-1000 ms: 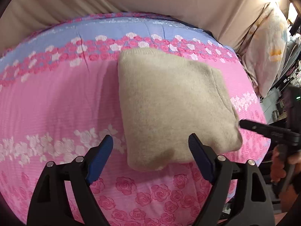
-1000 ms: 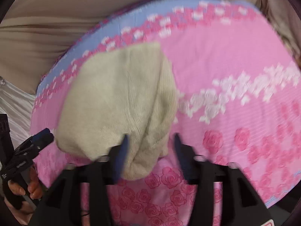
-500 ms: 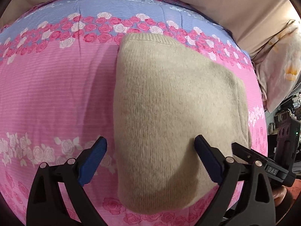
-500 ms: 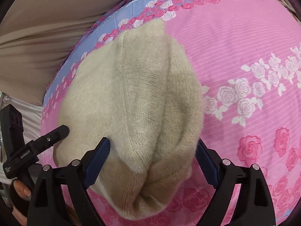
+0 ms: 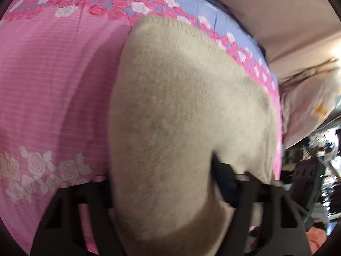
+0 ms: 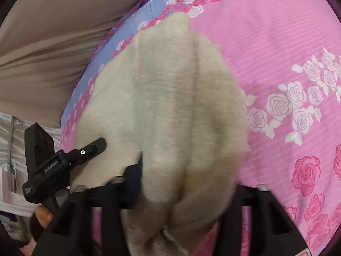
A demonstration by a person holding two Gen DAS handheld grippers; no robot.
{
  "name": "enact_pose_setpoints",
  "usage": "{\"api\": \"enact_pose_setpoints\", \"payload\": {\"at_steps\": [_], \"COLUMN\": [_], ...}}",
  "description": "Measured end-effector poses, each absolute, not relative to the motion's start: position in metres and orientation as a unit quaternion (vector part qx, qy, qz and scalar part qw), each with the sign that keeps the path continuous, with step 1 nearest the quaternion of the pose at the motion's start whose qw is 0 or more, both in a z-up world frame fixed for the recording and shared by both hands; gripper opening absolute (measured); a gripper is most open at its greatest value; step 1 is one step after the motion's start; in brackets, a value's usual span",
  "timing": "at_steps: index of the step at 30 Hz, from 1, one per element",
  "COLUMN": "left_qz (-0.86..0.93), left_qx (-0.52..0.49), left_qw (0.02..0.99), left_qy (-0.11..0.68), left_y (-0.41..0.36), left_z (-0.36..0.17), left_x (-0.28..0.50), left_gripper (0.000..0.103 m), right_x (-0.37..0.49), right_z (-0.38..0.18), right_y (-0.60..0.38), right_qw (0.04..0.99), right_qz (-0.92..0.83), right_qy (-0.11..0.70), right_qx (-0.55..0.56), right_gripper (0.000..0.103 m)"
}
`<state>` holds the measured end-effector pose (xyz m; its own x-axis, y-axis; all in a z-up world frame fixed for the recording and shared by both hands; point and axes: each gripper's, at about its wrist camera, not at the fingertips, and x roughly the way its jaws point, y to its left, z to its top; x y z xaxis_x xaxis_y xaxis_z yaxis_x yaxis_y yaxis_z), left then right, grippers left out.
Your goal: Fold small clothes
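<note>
We have both grippers, left gripper [image 5: 162, 183] and right gripper [image 6: 187, 183], just closing, pinching the beige knit garment [image 5: 181, 106] low in frame. Next, we judge, comes lifting this near edge and folding it toward the upper frame.

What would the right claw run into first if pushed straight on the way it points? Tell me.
The right claw would meet nothing new: the folded beige knit garment already sits between its closing jaws. Beyond lies the pink rose-print bedspread, though depth is unclear.

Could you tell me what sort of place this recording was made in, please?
Most likely a bedroom at home: the beige knit garment lies on a bed covered by a pink rose-print sheet, a pillow sits to its side, and beige fabric hangs behind.
</note>
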<state>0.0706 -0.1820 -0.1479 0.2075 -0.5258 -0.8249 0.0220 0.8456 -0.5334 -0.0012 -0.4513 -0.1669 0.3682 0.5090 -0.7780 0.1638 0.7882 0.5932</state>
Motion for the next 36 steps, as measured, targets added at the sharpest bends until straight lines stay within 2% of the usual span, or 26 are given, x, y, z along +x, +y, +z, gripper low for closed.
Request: {"api": "enact_pose_setpoints", "payload": {"at_steps": [1, 3, 8, 12, 14, 15, 16, 18, 20, 22, 25, 29, 31, 32, 36], "left_qz": [-0.194, -0.213, -0.231, -0.216, -0.191, -0.172, -0.144, -0.093, -0.021, -0.048, -0.048, -0.072, -0.070, -0.069, -0.068], "left_qx": [-0.215, -0.222, -0.220, -0.218, -0.207, -0.201, -0.197, -0.180, -0.169, -0.228, -0.176, -0.128, -0.111, -0.113, -0.082], "left_qw": [0.747, 0.753, 0.785, 0.804, 0.807, 0.808, 0.807, 0.804, 0.781, 0.780, 0.829, 0.848, 0.842, 0.838, 0.849], "left_qy": [0.599, 0.581, 0.531, 0.510, 0.518, 0.526, 0.538, 0.559, 0.601, 0.581, 0.529, 0.509, 0.523, 0.530, 0.518], "left_y": [-0.179, -0.171, -0.118, -0.047, -0.013, -0.001, 0.016, 0.039, 0.065, 0.086, 0.091, 0.080, 0.071, 0.074, 0.060], "left_z": [-0.139, -0.116, -0.034, -0.001, -0.010, -0.020, -0.041, -0.083, -0.122, -0.112, -0.066, -0.054, -0.067, -0.069, -0.052], "left_x": [0.069, 0.065, 0.042, 0.013, 0.000, -0.004, -0.011, -0.020, -0.031, -0.044, -0.053, -0.036, -0.022, -0.025, -0.029], "left_gripper": [0.040, 0.038, 0.039, 0.042, 0.046, 0.053, 0.065, 0.066, 0.063, 0.063, 0.067, 0.075, 0.075, 0.074, 0.076], "right_x": [-0.001, -0.003, -0.017, -0.024, -0.025, -0.024, -0.023, -0.024, -0.030, -0.044, -0.054, -0.035, -0.023, -0.016, -0.032], "right_z": [-0.158, -0.126, -0.038, -0.021, -0.040, -0.054, -0.079, -0.124, -0.150, -0.125, -0.083, -0.094, -0.129, -0.128, -0.069], "right_y": [-0.449, -0.436, -0.383, -0.326, -0.286, -0.270, -0.249, -0.220, -0.211, -0.220, -0.218, -0.192, -0.178, -0.174, -0.187], "right_qw": [0.774, 0.795, 0.828, 0.814, 0.797, 0.787, 0.773, 0.762, 0.747, 0.769, 0.815, 0.807, 0.792, 0.791, 0.838], "right_qz": [0.115, 0.133, 0.206, 0.266, 0.286, 0.293, 0.295, 0.272, 0.234, 0.228, 0.214, 0.214, 0.182, 0.169, 0.140], "right_qy": [0.546, 0.527, 0.473, 0.469, 0.489, 0.503, 0.526, 0.570, 0.609, 0.578, 0.528, 0.544, 0.582, 0.587, 0.526], "right_qx": [0.300, 0.269, 0.219, 0.218, 0.208, 0.206, 0.193, 0.146, 0.127, 0.147, 0.104, 0.083, 0.044, 0.036, 0.044], "right_gripper": [0.031, 0.029, 0.029, 0.031, 0.037, 0.041, 0.045, 0.045, 0.042, 0.042, 0.041, 0.042, 0.039, 0.038, 0.042]}}
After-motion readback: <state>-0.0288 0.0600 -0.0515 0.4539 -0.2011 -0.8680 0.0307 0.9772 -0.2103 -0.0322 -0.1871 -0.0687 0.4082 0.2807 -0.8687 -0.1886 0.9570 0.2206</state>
